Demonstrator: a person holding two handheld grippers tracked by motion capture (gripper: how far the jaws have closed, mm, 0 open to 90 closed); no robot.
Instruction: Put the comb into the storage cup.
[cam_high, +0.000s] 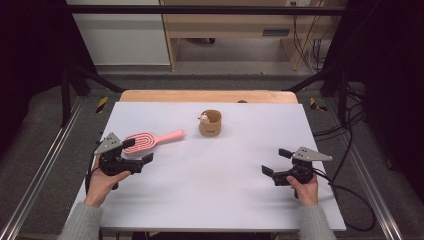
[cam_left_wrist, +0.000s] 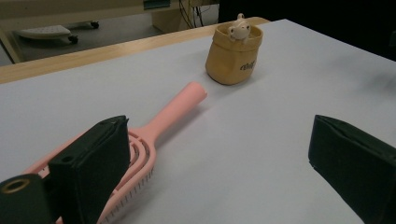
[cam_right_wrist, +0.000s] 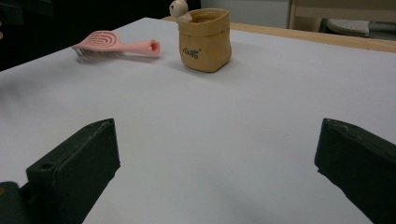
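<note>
The left tool (cam_high: 139, 151), jaws spread wide, sits at the near left of the white table (cam_high: 215, 195), one jaw just beside the head of a pink hairbrush (cam_high: 150, 139) lying flat. The right tool (cam_high: 276, 161), also spread, rests near right, well apart. A tan pouch (cam_high: 210, 123) stands farther off.

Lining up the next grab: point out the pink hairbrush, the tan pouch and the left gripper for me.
pink hairbrush (cam_high: 150, 140), high view, on the neck where head meets handle.
tan pouch (cam_high: 210, 125), high view, on its front wall.
left gripper (cam_high: 139, 151), high view, midway between its open jaws, beside the brush head.
</note>
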